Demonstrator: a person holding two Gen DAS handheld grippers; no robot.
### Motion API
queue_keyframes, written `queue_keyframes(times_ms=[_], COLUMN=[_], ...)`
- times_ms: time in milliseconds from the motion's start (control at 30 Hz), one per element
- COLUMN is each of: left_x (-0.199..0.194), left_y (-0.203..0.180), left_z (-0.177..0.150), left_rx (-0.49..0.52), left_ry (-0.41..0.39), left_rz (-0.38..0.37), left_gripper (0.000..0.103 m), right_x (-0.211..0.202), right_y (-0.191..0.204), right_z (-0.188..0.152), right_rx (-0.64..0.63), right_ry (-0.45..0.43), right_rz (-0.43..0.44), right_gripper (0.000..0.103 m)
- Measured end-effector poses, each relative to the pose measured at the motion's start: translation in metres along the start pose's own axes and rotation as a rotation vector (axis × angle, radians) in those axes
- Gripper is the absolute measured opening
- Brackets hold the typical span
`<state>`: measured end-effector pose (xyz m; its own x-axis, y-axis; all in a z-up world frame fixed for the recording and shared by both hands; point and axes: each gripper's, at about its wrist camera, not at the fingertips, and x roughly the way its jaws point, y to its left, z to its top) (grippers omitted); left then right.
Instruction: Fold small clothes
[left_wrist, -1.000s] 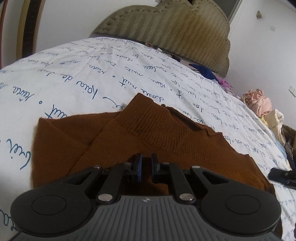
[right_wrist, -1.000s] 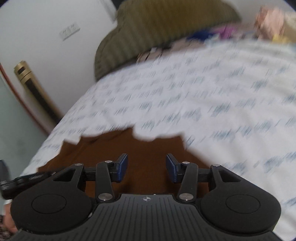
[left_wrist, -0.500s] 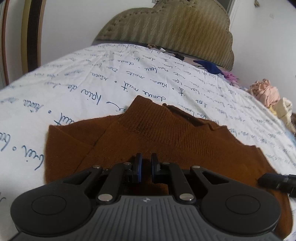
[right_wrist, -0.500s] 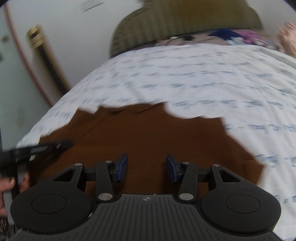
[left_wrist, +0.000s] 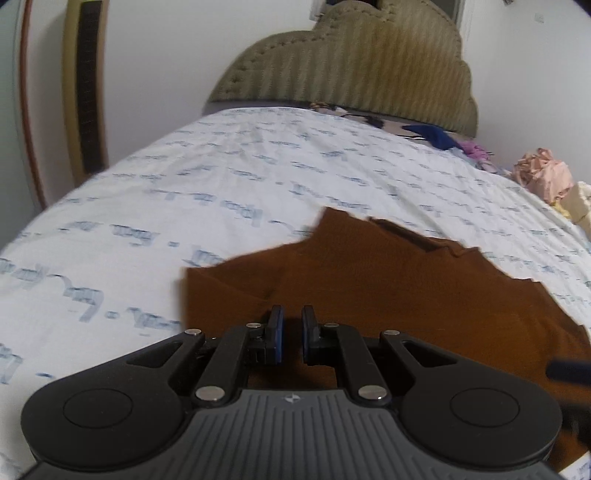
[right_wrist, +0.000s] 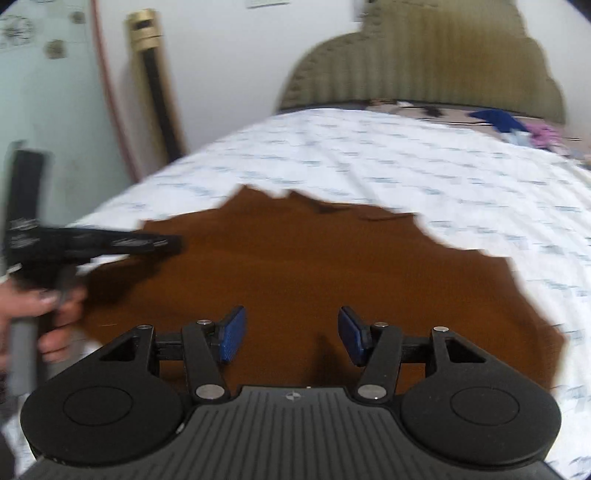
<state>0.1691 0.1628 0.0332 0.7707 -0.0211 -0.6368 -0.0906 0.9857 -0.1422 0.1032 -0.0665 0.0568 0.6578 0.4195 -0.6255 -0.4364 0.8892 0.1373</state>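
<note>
A brown knit sweater (left_wrist: 388, 280) lies flat on the white bed sheet (left_wrist: 221, 192) with blue writing; it also shows in the right wrist view (right_wrist: 314, 266). My left gripper (left_wrist: 289, 338) hovers over the sweater's near left part, its jaws nearly closed with a narrow gap and nothing between them. From the right wrist view the left gripper (right_wrist: 162, 242) shows at the left, held by a hand. My right gripper (right_wrist: 290, 336) is open and empty above the sweater's near edge. Both views are motion-blurred.
A padded olive headboard (left_wrist: 351, 70) stands at the far end of the bed. Loose clothes, blue (left_wrist: 432, 134), pink (left_wrist: 543, 177) and cream, lie at the far right. A gold and black pole (right_wrist: 155, 81) stands by the wall at the left.
Both grippers have swung so the sweater shifted in view: right and lower in the left view, and more central in the right view. The jaws have kept their openings.
</note>
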Motion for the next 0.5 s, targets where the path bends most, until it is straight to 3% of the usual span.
queue_keyframes(times_ms=[133,233,300,433,500], left_x=[-0.004,-0.005,-0.008,-0.015,-0.018], left_y=[0.029,0.05,0.058,0.071,0.079], left_z=[-0.001,-0.01,-0.014,-0.015,-0.015], left_rx=[-0.008,-0.033,-0.036,-0.07,-0.106], left_ry=[0.016,0.03,0.023,0.016,0.015], left_rz=[0.049,0.053,0.051,0.055,0.039], left_gripper=[0.009,0.009,0.01,0.011,0.011], right_x=[0.009,0.033,0.051,0.039,0.026], right_y=[0.046,0.069,0.08,0.1,0.1], right_z=[-0.01,-0.016,-0.024,-0.014,0.001], right_rx=[-0.077,-0.077,-0.082,-0.159,-0.135], right_ry=[-0.002,0.059,0.098,0.083,0.017], right_rz=[0.042,0.085,0.077,0.117,0.14], right_gripper=[0.056,0.056,0.064,0.062,0.058])
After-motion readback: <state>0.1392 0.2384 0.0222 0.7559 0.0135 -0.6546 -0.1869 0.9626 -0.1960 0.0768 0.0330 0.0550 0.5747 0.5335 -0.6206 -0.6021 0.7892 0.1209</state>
